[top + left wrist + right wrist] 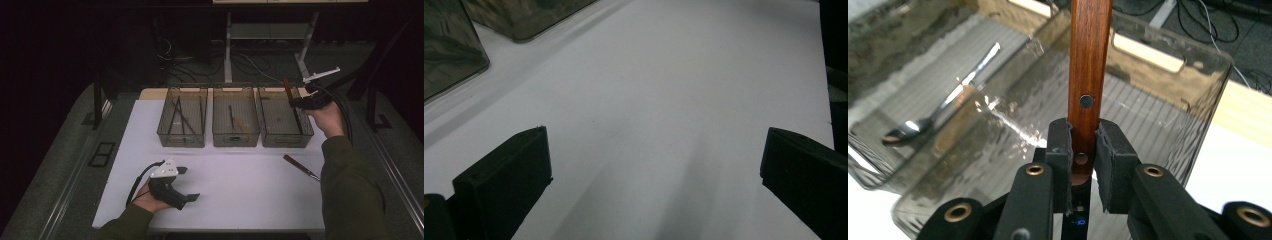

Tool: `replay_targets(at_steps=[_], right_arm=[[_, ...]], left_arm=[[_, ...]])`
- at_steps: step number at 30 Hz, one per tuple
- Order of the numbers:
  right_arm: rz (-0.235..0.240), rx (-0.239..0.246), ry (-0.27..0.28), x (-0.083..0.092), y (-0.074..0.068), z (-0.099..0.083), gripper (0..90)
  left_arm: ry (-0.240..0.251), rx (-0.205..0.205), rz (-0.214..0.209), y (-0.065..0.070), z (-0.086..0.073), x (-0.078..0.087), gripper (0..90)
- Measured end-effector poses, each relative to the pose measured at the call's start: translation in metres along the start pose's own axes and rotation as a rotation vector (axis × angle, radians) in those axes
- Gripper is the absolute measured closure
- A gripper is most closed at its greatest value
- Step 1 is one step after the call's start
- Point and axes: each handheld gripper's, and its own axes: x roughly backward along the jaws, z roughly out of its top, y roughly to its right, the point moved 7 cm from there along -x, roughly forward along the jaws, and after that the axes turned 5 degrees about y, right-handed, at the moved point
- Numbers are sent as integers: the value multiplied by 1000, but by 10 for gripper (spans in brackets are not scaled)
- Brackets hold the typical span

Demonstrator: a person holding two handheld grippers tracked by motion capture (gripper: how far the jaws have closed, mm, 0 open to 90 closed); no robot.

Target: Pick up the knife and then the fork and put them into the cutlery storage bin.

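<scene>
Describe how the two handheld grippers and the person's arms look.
Both grippers are black with two blocky black jaws. The left gripper carries a grey three-cornered plate and trails a black cable. The right gripper has brass-coloured rivets on its jaw links and a thick black cable. Both sleeves are dark olive green.

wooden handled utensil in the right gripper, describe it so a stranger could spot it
Look at the three smoky bins, rightmost one. Above it, the right gripper pinches a wooden-handled utensil by its handle. It has rivets, unlike the spoon in the next bin.
</scene>
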Motion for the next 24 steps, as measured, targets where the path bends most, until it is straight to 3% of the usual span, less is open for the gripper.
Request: replay_targets(at_steps=[9, 24], right_arm=[[-5, -18, -46, -11, 5, -19, 777], [-17, -6, -107, -25, 4, -32, 757]], left_arm=[[-2, -1, 0, 0, 0, 0, 0], [-2, 0, 0, 0, 0, 0, 0]])
